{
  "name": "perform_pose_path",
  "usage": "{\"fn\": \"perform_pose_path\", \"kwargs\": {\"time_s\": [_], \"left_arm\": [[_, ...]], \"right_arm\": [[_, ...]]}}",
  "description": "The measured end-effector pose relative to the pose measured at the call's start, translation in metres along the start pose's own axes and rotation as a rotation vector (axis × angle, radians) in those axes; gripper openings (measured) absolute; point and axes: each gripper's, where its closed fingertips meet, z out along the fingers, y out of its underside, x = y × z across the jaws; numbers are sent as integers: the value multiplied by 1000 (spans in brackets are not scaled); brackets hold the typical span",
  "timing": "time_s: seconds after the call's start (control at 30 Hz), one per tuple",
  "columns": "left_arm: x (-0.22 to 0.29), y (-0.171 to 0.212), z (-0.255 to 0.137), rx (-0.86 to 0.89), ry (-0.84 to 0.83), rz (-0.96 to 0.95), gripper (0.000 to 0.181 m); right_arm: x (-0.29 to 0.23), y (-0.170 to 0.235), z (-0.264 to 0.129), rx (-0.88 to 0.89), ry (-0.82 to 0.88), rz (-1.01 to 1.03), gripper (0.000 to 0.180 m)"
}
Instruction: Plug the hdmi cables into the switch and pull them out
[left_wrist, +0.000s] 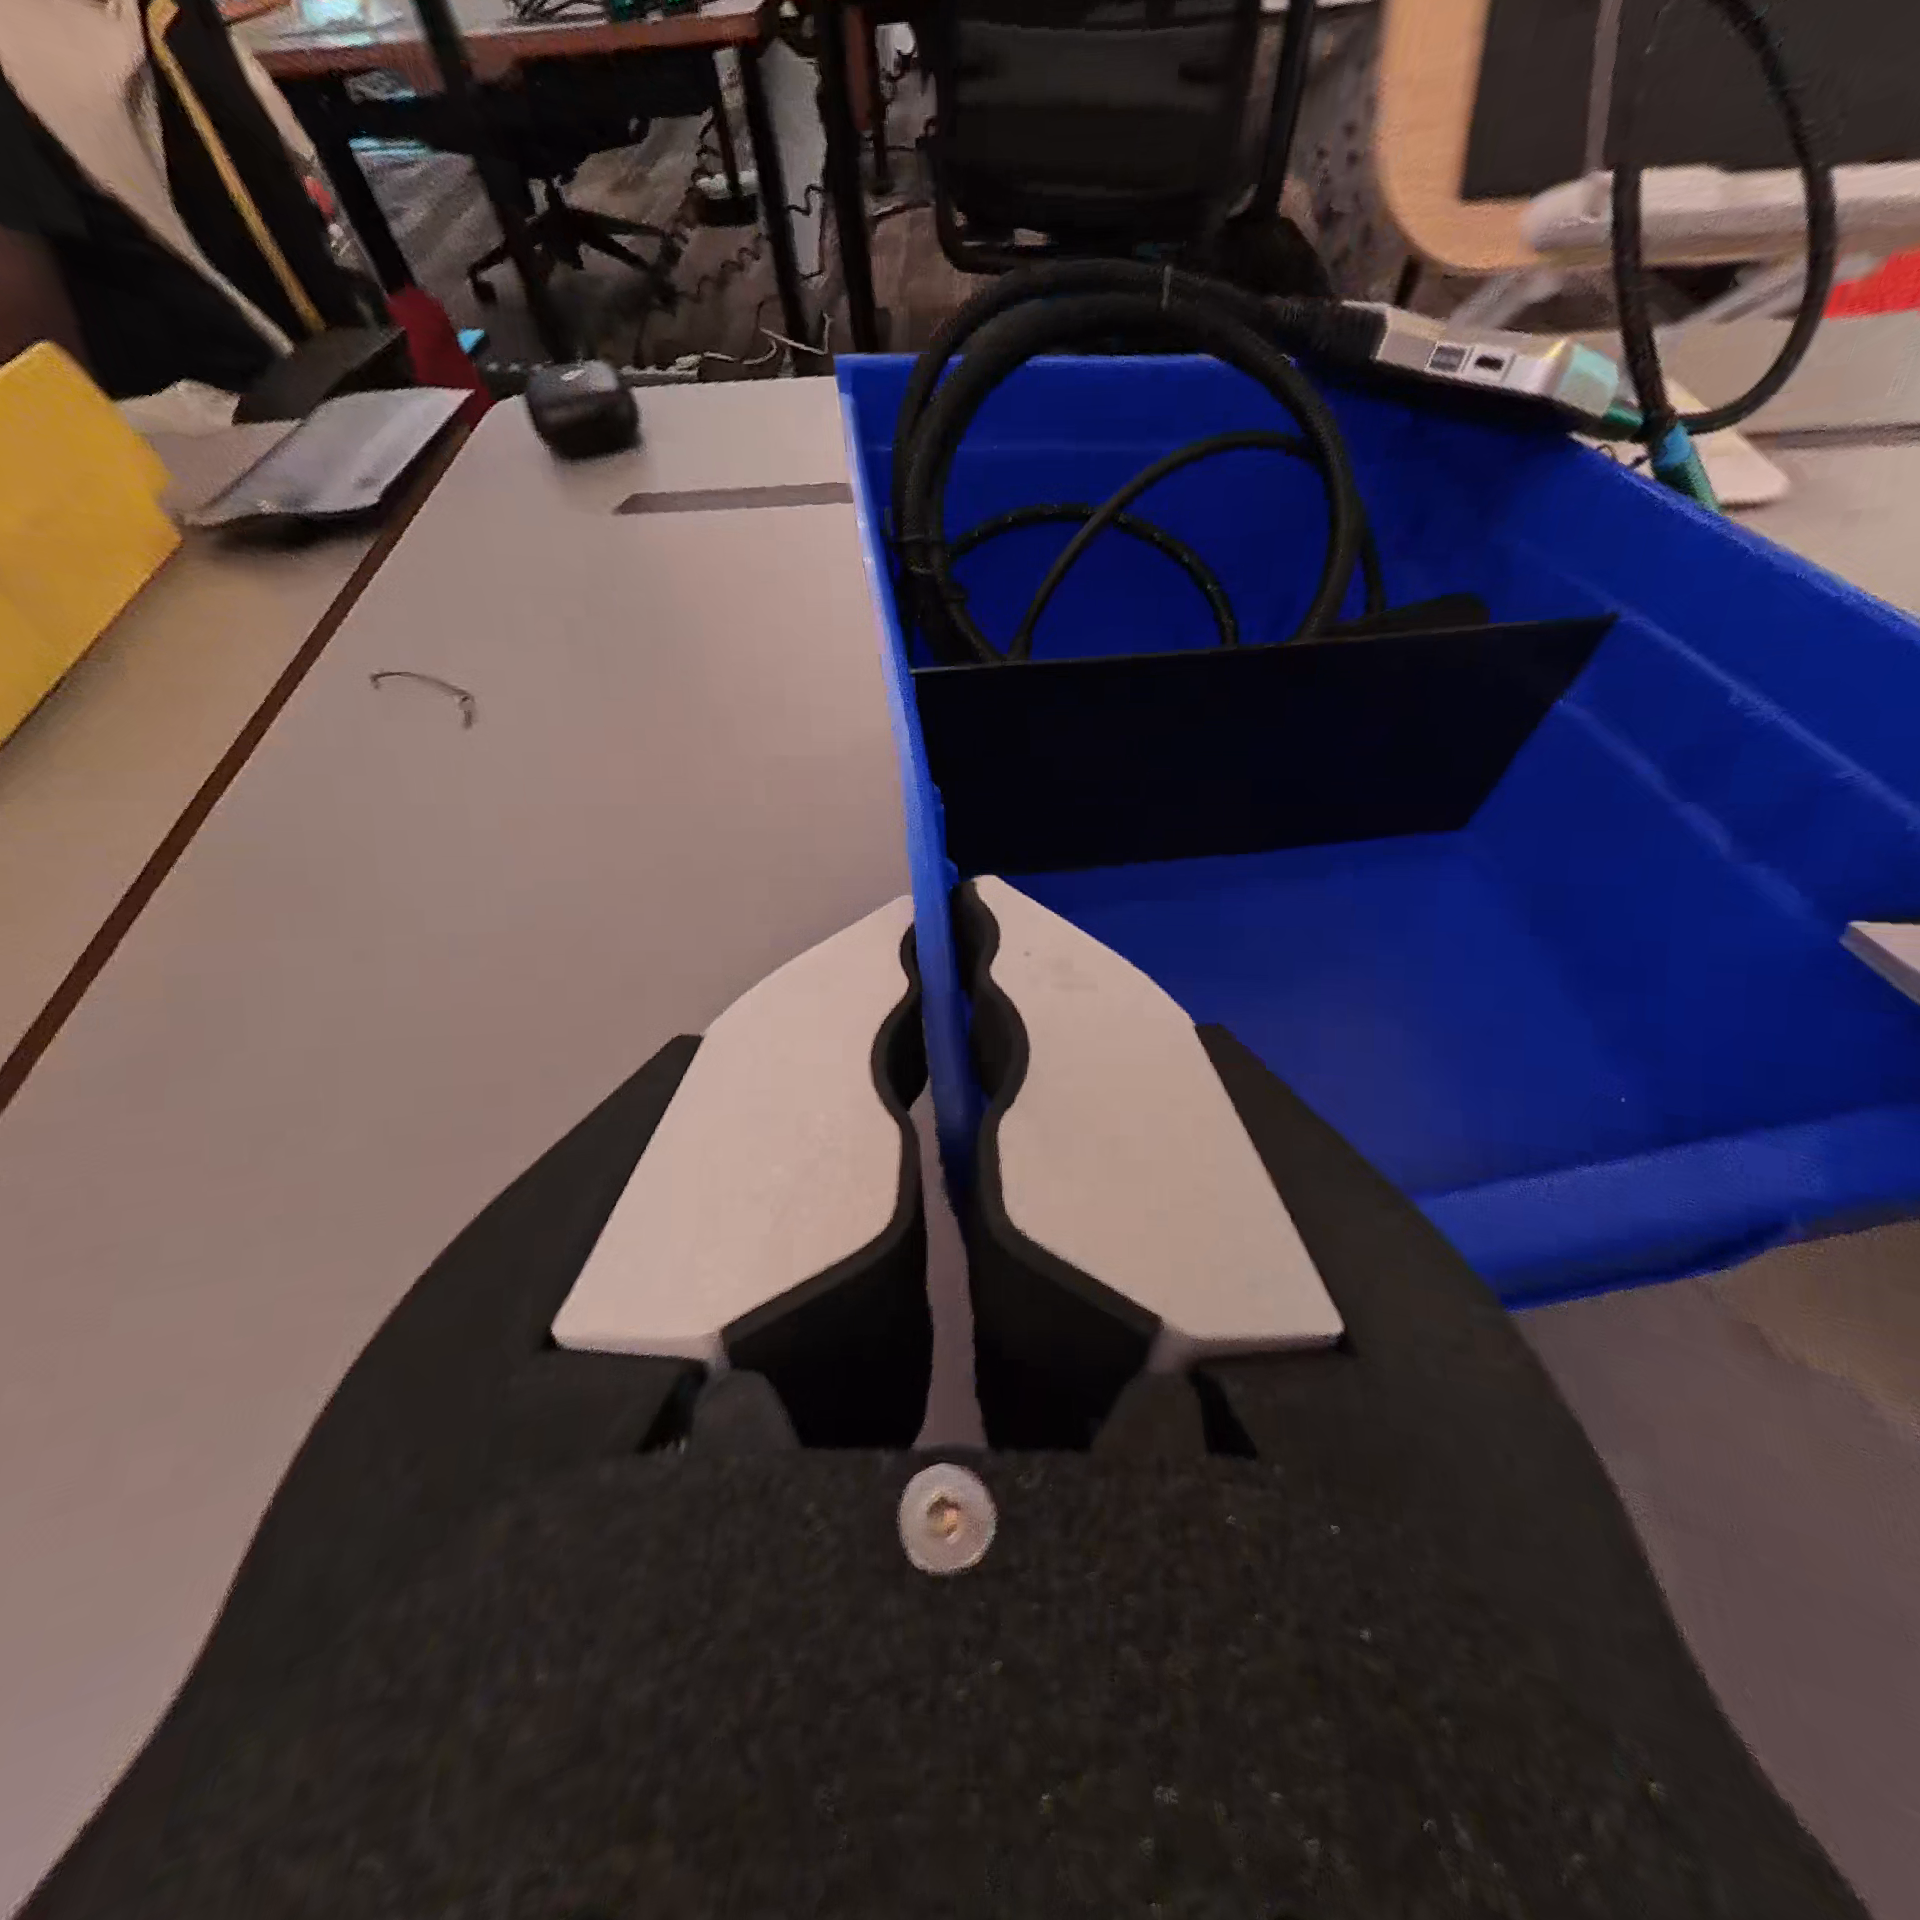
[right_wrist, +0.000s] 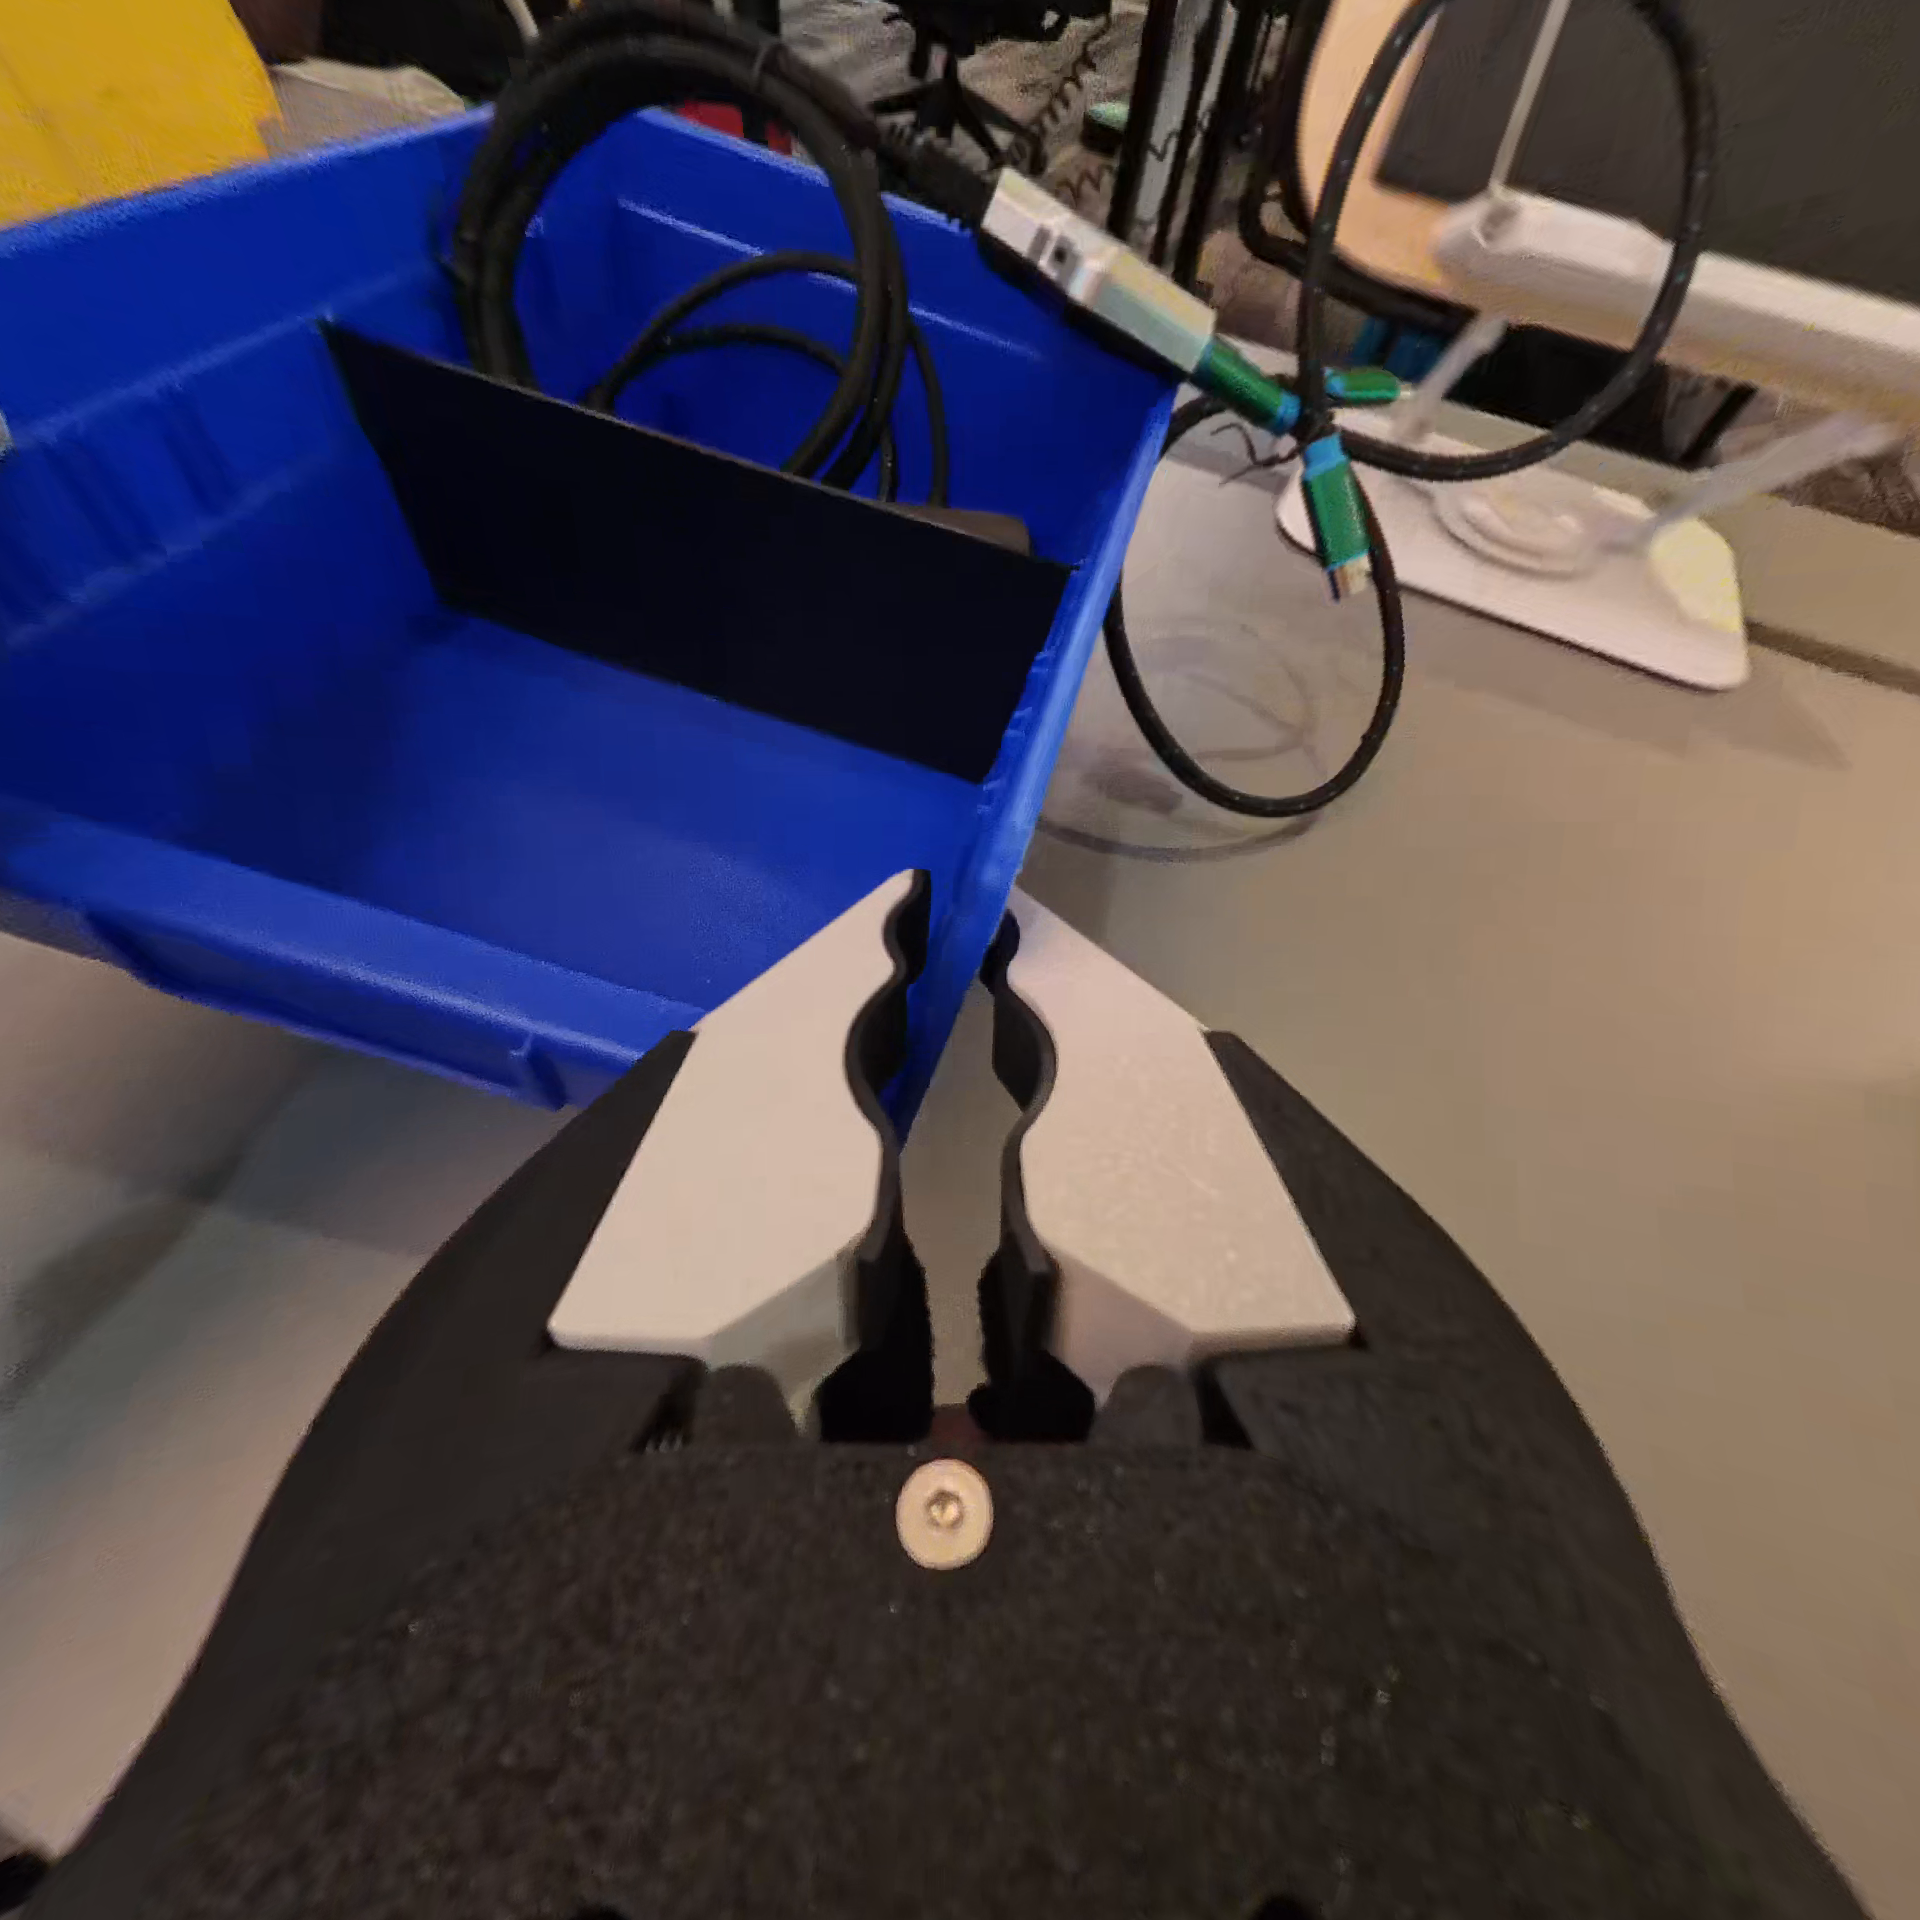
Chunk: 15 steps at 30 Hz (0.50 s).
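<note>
A silver switch (left_wrist: 1455, 358) (right_wrist: 1081, 260) rests on the back right rim of a blue bin (left_wrist: 1558, 997) (right_wrist: 312, 644). A black braided cable (left_wrist: 1122, 488) (right_wrist: 727, 260) is coiled in the bin's back compartment and runs to one end of the switch. A green-ended cable (left_wrist: 1605, 410) (right_wrist: 1242, 384) is plugged into the other end. A loose green plug (right_wrist: 1335, 509) hangs outside the bin. My left gripper (left_wrist: 940, 904) is shut on the bin's left wall. My right gripper (right_wrist: 961, 904) is shut on its right wall.
A black divider (left_wrist: 1226, 738) (right_wrist: 707, 582) splits the bin; nothing lies in its front part. A yellow bin (left_wrist: 62, 520), a black pouch (left_wrist: 332, 457) and a small black case (left_wrist: 577, 405) lie at the left. A white stand base (right_wrist: 1558, 582) sits at the right. The tips of one gripper are about 20 centimetres away from the tips of the other.
</note>
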Motion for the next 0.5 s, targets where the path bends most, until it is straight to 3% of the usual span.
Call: {"fn": "perform_pose_path", "kwargs": {"time_s": [0.2, 0.33, 0.5], "left_arm": [[-61, 7, 53, -15, 12, -51, 3], [-84, 12, 80, -47, 46, -63, 3], [-85, 12, 81, -101, 79, -78, 4]], "right_arm": [[-37, -23, 61, -9, 28, -27, 7], [-59, -16, 86, -51, 8, -20, 10], [-64, -13, 84, -8, -154, 27, 19]]}}
